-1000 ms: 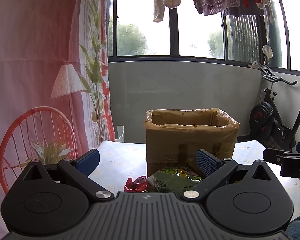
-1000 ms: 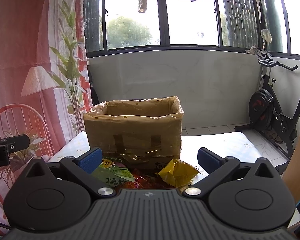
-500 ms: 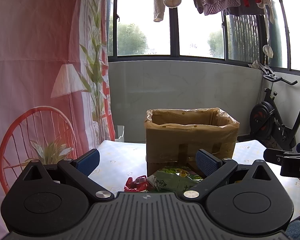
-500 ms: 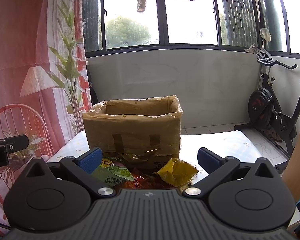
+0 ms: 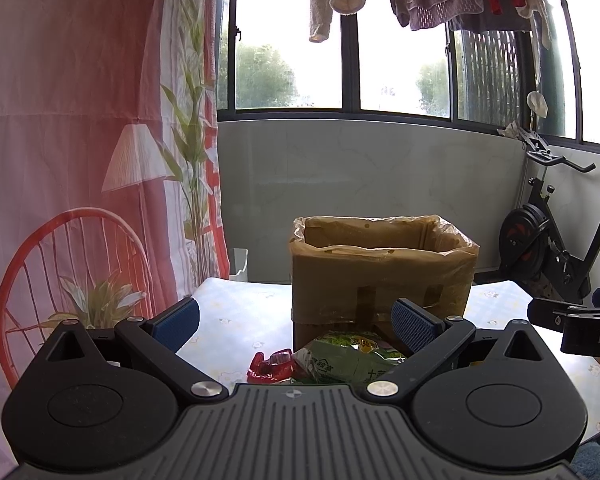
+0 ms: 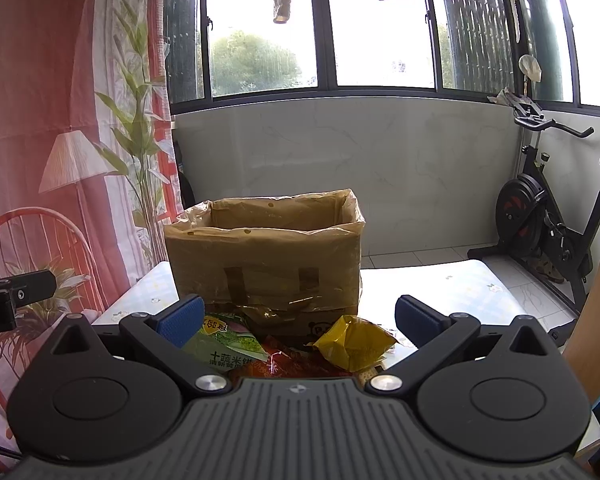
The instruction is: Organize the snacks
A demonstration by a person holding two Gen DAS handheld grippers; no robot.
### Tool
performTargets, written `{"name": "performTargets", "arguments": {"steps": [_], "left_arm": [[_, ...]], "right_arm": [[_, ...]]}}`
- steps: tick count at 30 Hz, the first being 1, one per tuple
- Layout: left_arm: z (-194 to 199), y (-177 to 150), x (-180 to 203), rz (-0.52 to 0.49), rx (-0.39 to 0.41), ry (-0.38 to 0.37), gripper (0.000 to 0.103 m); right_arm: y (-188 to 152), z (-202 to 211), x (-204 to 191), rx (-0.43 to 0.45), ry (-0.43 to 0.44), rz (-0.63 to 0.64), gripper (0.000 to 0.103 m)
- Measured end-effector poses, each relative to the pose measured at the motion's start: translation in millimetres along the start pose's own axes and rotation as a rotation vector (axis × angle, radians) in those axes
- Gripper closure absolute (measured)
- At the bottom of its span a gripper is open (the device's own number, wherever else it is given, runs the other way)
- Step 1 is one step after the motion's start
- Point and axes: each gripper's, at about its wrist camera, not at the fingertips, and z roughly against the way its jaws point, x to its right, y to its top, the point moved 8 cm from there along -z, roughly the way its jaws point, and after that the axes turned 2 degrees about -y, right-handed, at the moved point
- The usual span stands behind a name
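A brown cardboard box (image 5: 380,272) (image 6: 266,264) lined with clear plastic stands open-topped on the table. In front of it lie snack packets: a green one (image 5: 346,362) (image 6: 224,346), a small red one (image 5: 270,366), a red-orange one (image 6: 292,364) and a yellow one (image 6: 354,342). My left gripper (image 5: 296,320) hovers open above the green and red packets, holding nothing. My right gripper (image 6: 298,316) is open too, over the packets just short of the box. Each gripper's side shows at the edge of the other's view.
The table (image 5: 236,312) has a pale flowered cloth. A pink printed curtain (image 5: 80,140) hangs on the left. An exercise bike (image 6: 548,232) stands at the right by the window wall (image 6: 380,168). Laundry hangs overhead. A wooden edge (image 6: 596,320) is close on the right.
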Motion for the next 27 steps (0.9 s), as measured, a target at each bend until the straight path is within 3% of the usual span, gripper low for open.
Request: {"name": "performTargets", "arguments": {"steps": [27], "left_arm": [[3.0, 2.6, -3.2, 0.019, 0.001, 0.007, 0.0]], "right_arm": [[-0.5, -3.7, 3.5, -0.002, -0.003, -0.009, 0.0]]}}
